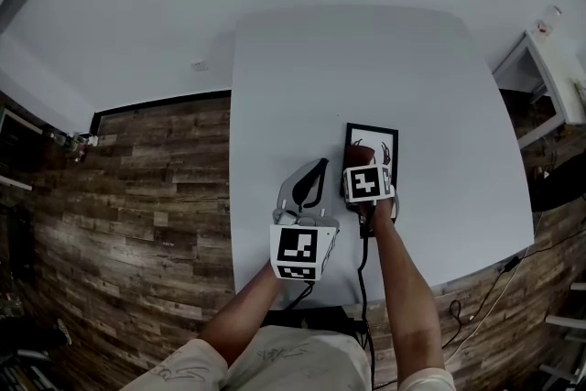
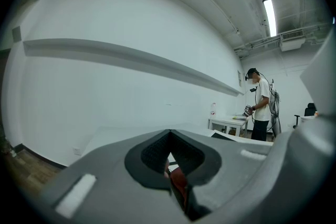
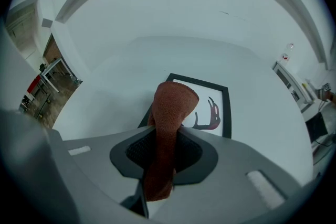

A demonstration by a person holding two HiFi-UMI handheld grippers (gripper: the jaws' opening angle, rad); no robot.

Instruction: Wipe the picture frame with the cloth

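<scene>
A black picture frame [image 1: 382, 140] [image 3: 227, 106] with a white print of a dark red figure lies flat on the white table [image 1: 348, 69], right of centre. My right gripper [image 1: 365, 168] [image 3: 166, 150] hovers over the frame's near half, shut on a rust-brown cloth [image 3: 170, 113]. The cloth sticks out past the jaws and droops over the frame's near left part. A bit of it shows in the head view as a brown patch [image 1: 358, 154]. My left gripper [image 1: 313, 179] [image 2: 170, 159] is just left of the frame, tilted up toward the wall, jaws together, holding nothing.
The table's near edge [image 1: 385, 288] runs just behind my grippers, with a black cable [image 1: 363, 293] hanging over it. Wood floor [image 1: 156, 197] lies to the left. A white side desk [image 1: 558, 73] stands at the right, and a person [image 2: 260, 105] stands by it.
</scene>
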